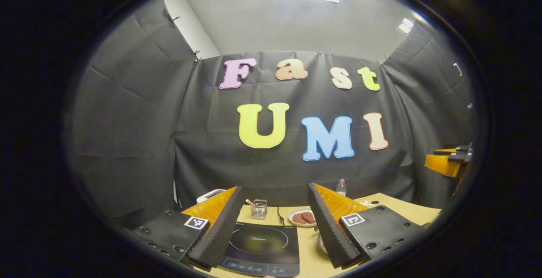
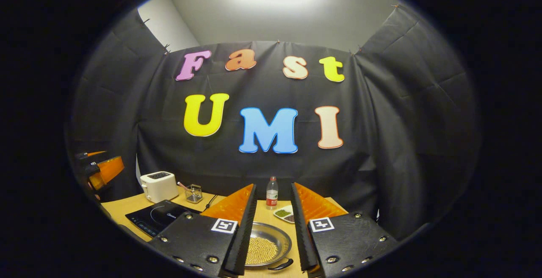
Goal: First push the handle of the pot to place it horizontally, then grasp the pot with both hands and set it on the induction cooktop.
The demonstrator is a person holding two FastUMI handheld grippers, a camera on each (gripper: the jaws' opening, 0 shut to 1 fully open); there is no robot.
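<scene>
Left gripper (image 1: pixel 274 187): spread wide, holding nothing, raised over the near edge of the table (image 1: pixel 406 210). Straight ahead between its fingers, the induction cooktop (image 1: pixel 260 244), flat and bare. Just behind that, a small glass holder (image 1: pixel 258 209) with a utensil in it and a plate of brown biscuits (image 1: pixel 302 217). Farther back, a toaster (image 1: pixel 210 194) and a bottle (image 1: pixel 341 187) against the wall. Right gripper (image 2: pixel 273 184): open at a middling width, likewise holding nothing, hovering directly above the pot (image 2: pixel 266 244). Pot sitting on the table to the right of the cooktop, well apart from it; shallow, round, bare metal, with a layer of small yellow grains across the bottom. Dark curved handle (image 2: pixel 280 264) at the near rim, apparently lying low against it, though hard to tell exactly how from here. Beyond the pot, a small dish (image 2: pixel 284 213) of green and dark bits. Probably rigid and moderately light, but smooth and slippery at the rim, with loose contents ready to slide or spill at any tilt. For the handle, a gentle sideways nudge with one fingertip rather than a pinch, to avoid spinning the whole pot on the smooth tabletop. For the lift, best taken at two opposite points of the rim, one side each, gripped firmly and kept level throughout.
</scene>
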